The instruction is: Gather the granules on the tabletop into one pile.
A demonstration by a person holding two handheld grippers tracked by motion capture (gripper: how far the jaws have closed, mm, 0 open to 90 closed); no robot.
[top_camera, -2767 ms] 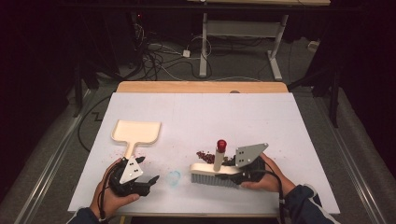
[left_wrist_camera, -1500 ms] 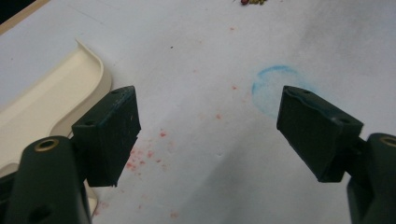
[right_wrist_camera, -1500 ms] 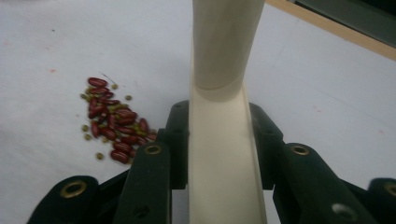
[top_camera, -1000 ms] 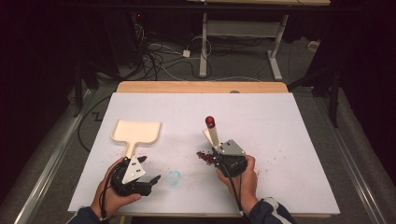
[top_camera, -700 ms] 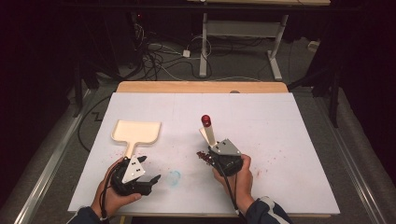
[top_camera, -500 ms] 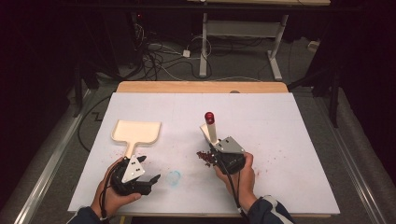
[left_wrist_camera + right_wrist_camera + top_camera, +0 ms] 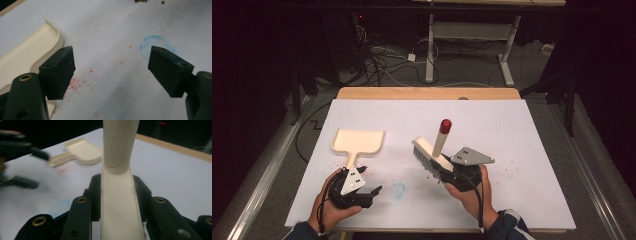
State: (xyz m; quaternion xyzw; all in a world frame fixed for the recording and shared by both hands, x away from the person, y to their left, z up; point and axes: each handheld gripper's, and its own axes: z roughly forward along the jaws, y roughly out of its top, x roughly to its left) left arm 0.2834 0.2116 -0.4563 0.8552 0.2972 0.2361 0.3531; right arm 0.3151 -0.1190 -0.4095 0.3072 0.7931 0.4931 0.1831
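Left gripper (image 7: 374,191) gapes open; right gripper (image 7: 443,167) is clamped tight

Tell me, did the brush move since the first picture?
Yes. The brush, shut in the right claw, has swung from lying flat and slid left toward the cream dustpan, bristles now lifted off the white table.

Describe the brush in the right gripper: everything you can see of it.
The brush is cream-coloured and looks like plastic, with a flat head, a row of pale bristles along its edge and a round handle that ends in a red cap. The right gripper is shut on the head, its black pads pressing both sides. The brush is lifted off the white table and tilted, with the bristles facing left toward the dustpan and the handle pointing up and away. Nothing else touches it.
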